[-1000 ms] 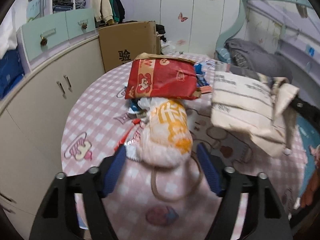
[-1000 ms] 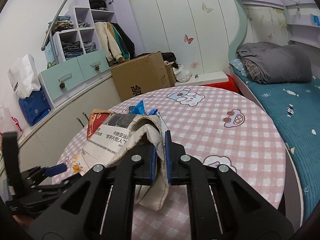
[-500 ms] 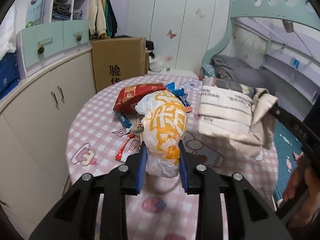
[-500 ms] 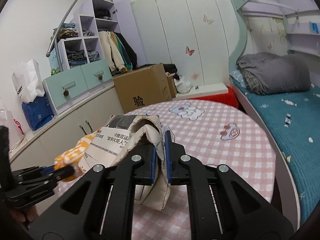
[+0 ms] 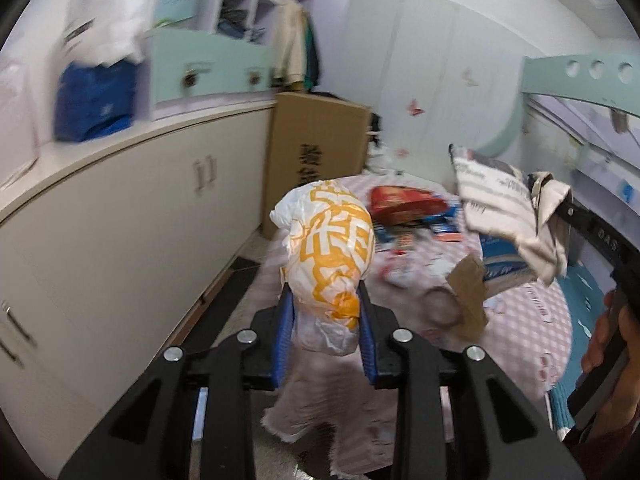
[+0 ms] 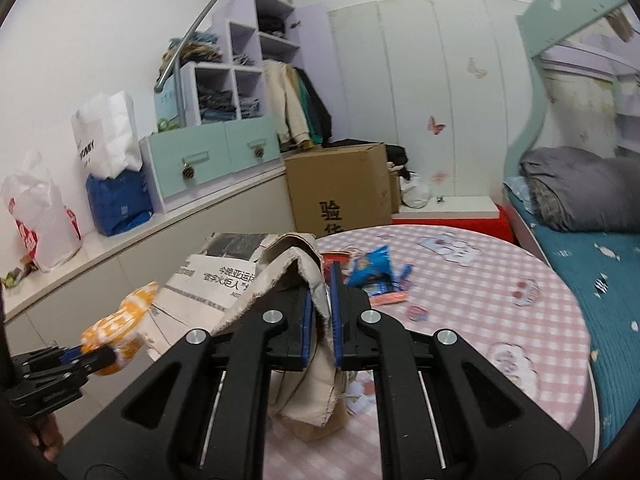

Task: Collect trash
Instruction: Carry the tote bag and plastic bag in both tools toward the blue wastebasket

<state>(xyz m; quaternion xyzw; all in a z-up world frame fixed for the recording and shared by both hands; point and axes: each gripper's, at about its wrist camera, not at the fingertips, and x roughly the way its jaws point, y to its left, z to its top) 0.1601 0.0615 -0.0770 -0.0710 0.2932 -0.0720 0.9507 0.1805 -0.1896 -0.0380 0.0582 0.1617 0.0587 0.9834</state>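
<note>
Crinkled plastic bag (image 5: 328, 248) in left gripper (image 5: 326, 316); torn paper sack (image 6: 240, 280) in right gripper (image 6: 322, 320).

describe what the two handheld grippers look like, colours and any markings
Both the left gripper and the right gripper are matte black, angular frames with cut-out arms, silver round bolt heads and blue ribbed pads on the fingers. The right gripper's body carries pale lettering, too blurred to read.

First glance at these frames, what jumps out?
The left tool is shut on a crumpled white-and-orange plastic bag, lifted off the pink checked table. The right tool pinches a torn printed paper sack beside it. Snack wrappers still litter the tabletop behind.
</note>
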